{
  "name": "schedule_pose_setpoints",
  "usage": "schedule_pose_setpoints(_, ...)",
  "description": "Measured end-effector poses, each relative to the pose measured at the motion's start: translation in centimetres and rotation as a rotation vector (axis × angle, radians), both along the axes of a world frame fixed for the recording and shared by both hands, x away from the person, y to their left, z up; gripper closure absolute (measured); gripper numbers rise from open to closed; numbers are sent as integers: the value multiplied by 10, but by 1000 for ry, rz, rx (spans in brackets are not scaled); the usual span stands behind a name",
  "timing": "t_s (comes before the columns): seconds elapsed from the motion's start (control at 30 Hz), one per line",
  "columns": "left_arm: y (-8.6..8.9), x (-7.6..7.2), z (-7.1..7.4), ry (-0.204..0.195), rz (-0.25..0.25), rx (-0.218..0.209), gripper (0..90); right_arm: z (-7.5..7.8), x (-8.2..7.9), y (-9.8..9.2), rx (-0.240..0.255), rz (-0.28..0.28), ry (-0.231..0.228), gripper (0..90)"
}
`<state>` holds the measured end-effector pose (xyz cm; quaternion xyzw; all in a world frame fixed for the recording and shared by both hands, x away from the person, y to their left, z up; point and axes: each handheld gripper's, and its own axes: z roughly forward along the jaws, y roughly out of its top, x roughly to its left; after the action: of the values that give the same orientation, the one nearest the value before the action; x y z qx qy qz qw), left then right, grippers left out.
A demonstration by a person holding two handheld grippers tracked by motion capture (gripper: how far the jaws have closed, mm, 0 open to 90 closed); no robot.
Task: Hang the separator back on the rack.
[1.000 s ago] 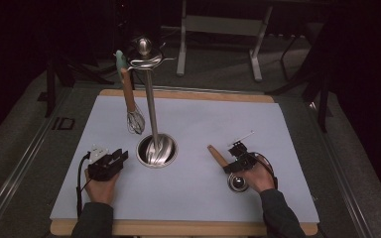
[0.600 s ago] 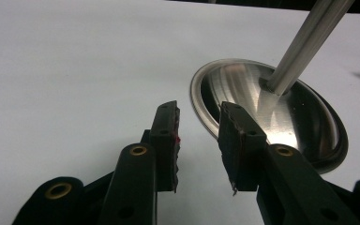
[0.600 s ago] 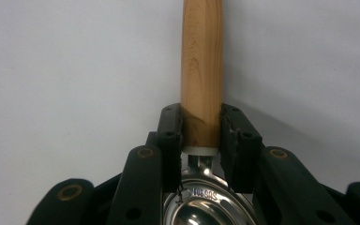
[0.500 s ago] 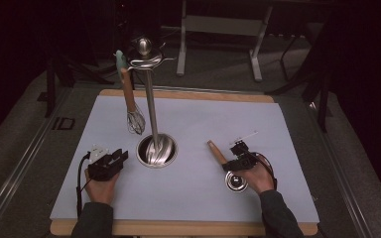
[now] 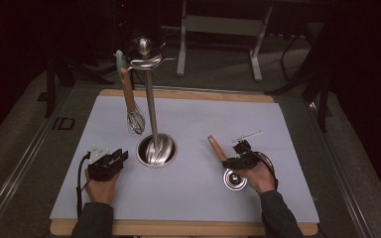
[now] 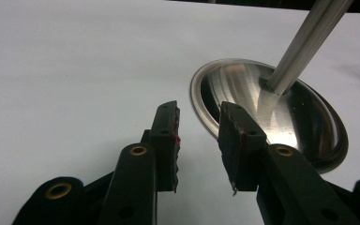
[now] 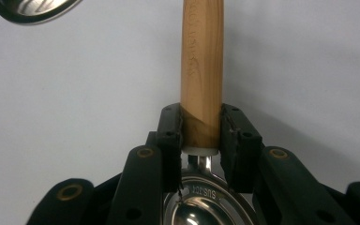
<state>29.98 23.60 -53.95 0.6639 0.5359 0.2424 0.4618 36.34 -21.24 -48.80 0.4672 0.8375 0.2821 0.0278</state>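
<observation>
A steel utensil stand (image 5: 151, 124) rises from a round base (image 5: 157, 150) mid-mat. A whisk (image 5: 131, 111) with a wooden handle hangs from its top hook. A ladle lies to the right, its wooden handle (image 5: 217, 148) pointing away and its steel bowl (image 5: 234, 179) near the hand. My right gripper (image 5: 238, 161) is shut on that handle (image 7: 201, 93) just above the bowl (image 7: 201, 208). My left gripper (image 5: 118, 157) rests on the mat left of the base, open and holding nothing; in the left gripper view (image 6: 199, 126) the base (image 6: 281, 117) sits just ahead.
A pale sheet (image 5: 188, 198) covers the wooden table, whose front edge (image 5: 178, 228) runs along the bottom. A thin pale rod (image 5: 248, 135) lies just beyond the right gripper. Dark floor and a metal frame (image 5: 218, 29) lie behind the table.
</observation>
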Motion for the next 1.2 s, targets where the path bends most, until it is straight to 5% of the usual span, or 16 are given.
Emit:
schedule_pose_setpoints(0.87, 0, 0, 0, -1, -3, 2, 685, 8, 2, 2, 95, 48, -84, 711)
schedule_pose_setpoints(1.2, 0, 0, 0, -1, -2, 1, 684, 17, 1, 6, 122, 60, -157, 711)
